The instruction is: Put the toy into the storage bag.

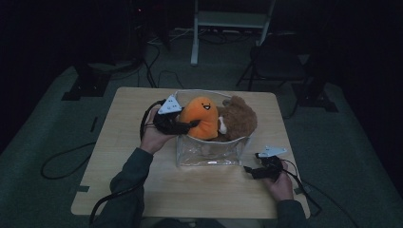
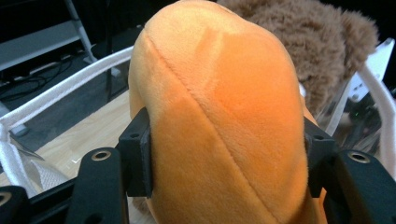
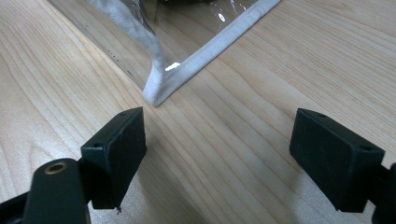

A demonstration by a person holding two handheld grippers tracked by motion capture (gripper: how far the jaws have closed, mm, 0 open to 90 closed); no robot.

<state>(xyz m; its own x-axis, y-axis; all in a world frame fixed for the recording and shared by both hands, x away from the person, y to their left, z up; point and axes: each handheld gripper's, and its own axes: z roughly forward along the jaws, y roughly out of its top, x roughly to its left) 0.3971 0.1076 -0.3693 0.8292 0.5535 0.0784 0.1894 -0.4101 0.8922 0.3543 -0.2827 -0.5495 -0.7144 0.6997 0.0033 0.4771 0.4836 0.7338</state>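
Observation:
An orange plush toy (image 1: 202,116) with a smiling face stands in a clear plastic bag (image 1: 209,154) with white trim, in the middle of the wooden table (image 1: 128,156). A brown plush toy (image 1: 240,118) lies beside it in the bag, on the right. My left gripper (image 1: 192,124) reaches in from the left. Its pads press both sides of the orange plush toy (image 2: 219,116), with the brown plush toy (image 2: 303,42) behind. My right gripper (image 1: 249,169) rests low at the bag's front right, open (image 3: 219,149) over bare wood, close to the bag's white corner (image 3: 159,95).
Cables trail off the table's left and right edges onto the grey floor. A white stand frame (image 1: 228,21) and a dark folding chair (image 1: 278,61) stand beyond the far edge. Bare wood lies in front of the bag and at its left.

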